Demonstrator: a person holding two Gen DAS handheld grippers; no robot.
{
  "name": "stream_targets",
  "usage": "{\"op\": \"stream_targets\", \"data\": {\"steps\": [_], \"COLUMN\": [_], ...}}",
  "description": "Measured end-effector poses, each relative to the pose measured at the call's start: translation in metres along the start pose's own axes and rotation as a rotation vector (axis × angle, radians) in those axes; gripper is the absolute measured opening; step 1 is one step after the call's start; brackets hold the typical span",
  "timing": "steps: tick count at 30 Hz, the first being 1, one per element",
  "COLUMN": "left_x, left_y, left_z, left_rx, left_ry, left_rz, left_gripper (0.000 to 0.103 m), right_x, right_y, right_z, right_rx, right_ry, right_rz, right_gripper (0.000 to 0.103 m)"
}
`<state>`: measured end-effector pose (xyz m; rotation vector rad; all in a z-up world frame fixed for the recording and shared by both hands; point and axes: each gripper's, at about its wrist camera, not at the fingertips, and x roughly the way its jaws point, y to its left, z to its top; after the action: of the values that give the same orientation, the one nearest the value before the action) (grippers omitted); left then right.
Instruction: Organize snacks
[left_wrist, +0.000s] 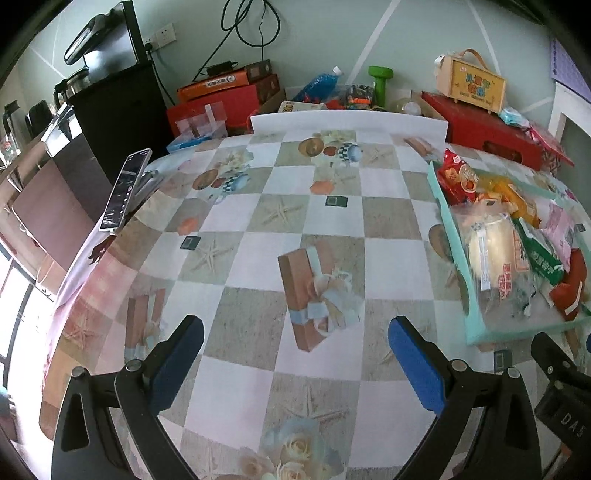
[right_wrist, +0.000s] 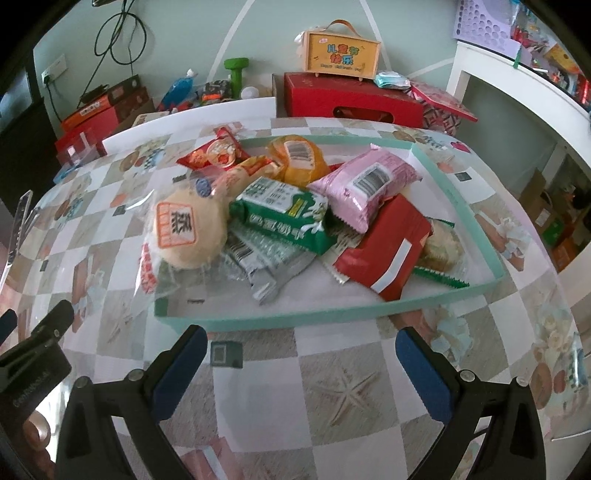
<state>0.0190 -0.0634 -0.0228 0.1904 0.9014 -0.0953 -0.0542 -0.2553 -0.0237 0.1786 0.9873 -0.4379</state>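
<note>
On the checked tablecloth (right_wrist: 332, 387), a shallow teal tray (right_wrist: 295, 317) is seen just beyond the right gripper (right_wrist: 295, 369), and the snacks are heaped loosely inside it: a round bun in clear wrap (right_wrist: 184, 229) at the near left, a green packet (right_wrist: 284, 218) in the middle, a pink packet (right_wrist: 365, 184) and a red packet (right_wrist: 388, 251) to the right, an orange one (right_wrist: 299, 158) at the far side. No snack is seen outside the tray. Both grippers are held wide apart and empty; the left gripper (left_wrist: 295, 362) hangs over bare cloth, the tray (left_wrist: 448, 229) to its right. Whether sorting is about to start or gathering has finished cannot be settled. Any pick would call for jaws lowered over a single top packet.
</note>
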Motion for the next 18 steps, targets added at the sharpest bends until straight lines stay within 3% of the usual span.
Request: {"op": "stream_targets", "data": {"steps": [18], "left_x": [0.011], "left_y": [0.001], "left_z": [0.000], "left_rx": [-0.008], "left_ry": [0.026], "left_rz": [-0.022], "left_gripper": [0.100], "right_x": [0.005], "right_y": [-0.006], "right_z": [0.005], "right_rx": [0.013], "right_ry": [-0.010], "right_rz": [-0.005], "right_gripper": [0.103]}}
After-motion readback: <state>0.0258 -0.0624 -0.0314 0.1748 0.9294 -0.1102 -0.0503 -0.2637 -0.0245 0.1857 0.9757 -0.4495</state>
